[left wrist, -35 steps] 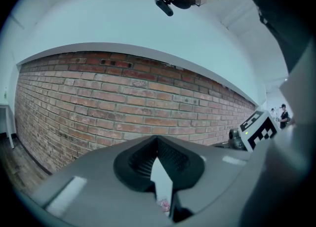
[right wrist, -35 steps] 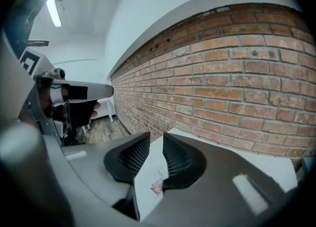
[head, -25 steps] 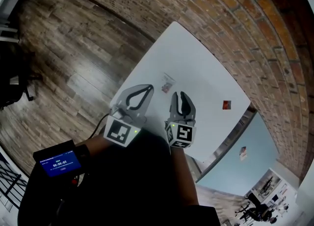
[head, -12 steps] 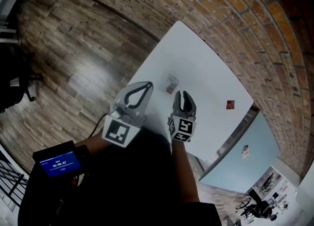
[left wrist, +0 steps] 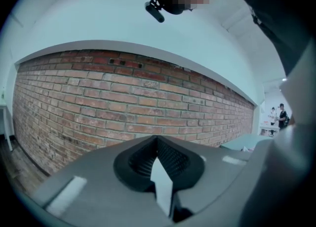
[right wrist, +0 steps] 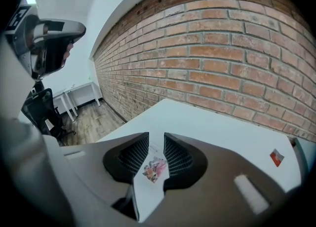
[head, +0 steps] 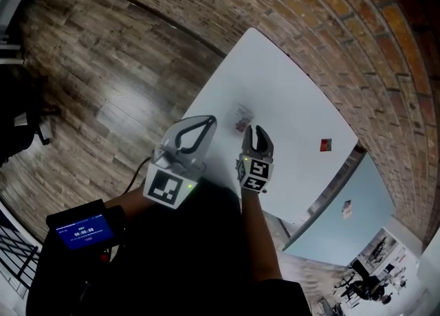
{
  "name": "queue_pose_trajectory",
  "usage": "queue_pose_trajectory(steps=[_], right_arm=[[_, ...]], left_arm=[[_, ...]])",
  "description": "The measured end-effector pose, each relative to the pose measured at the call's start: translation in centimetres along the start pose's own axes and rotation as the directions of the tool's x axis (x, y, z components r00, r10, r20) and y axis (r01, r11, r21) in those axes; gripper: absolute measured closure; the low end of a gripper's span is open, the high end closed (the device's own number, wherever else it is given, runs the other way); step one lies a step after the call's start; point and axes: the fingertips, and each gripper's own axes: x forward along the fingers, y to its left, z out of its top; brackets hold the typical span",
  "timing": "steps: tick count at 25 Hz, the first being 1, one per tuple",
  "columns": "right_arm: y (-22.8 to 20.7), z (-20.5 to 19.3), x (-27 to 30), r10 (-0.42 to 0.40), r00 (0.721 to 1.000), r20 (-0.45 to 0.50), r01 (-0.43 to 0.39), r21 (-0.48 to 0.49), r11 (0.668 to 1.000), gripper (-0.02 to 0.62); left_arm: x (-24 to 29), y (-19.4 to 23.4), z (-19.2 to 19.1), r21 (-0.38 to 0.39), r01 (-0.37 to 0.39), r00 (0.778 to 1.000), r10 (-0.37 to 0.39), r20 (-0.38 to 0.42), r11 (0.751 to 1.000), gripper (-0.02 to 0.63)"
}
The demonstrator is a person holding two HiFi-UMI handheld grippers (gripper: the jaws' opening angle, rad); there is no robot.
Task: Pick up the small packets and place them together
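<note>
Jaws of right gripper (right wrist: 156, 141) just-opened, empty

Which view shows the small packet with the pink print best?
The right gripper view: the packet lies close, its pink print clear. The head view shows only a small pale spot; the left gripper view misses it.

Office: brick wall (right wrist: 222, 58), desks (right wrist: 81, 93), swivel chair (right wrist: 43, 111)

1. Wall: red-brown brick wall (head: 330, 26), running along the far side of the table.
2. Floor: dark wood-plank floor (head: 103, 81), glossy with reflected light.
3. Table: white table (head: 289, 95), rectangular, set against the brick.
4. Panel: pale blue panel (head: 344, 215), beside the table's end.
5. Seating: black office chair (right wrist: 42, 115).
6. Desks: white desks (right wrist: 81, 93), beyond the chair.
</note>
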Motion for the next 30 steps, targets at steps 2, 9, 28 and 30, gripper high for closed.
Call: queue_pose_trajectory(steps=[2, 9, 28, 30], right_arm=[[-0.1, -0.8, 0.5, -0.002, 1.000, -0.025, 0.002, 0.010, 1.000, 0.497], [-1.5, -2.3, 1.5, -0.029, 0.997, -0.066, 0.033, 0.073, 0.997, 0.497], [-2.3, -5.8, 3.9, -0.047, 0.975, -0.218, 0.102, 0.245, 0.964, 0.497], [-2.4, -6.0, 4.0, -0.037, 0.974, -0.224, 0.096, 0.257, 0.962, 0.497]], left_arm=[[0.1, 0.7, -0.6, -0.017, -0.023, 1.000, 0.023, -0.015, 1.000, 0.606], [0.3, 1.4, -0.6, -0.006, -0.032, 0.999, 0.032, -0.028, 0.999, 0.606], [-0.3, 2.6, -1.9, -0.100, -0.089, 0.994, 0.082, -0.074, 0.991, 0.606], [-0.5, 2.4, -1.9, -0.086, -0.080, 0.994, 0.073, -0.083, 0.993, 0.606]])
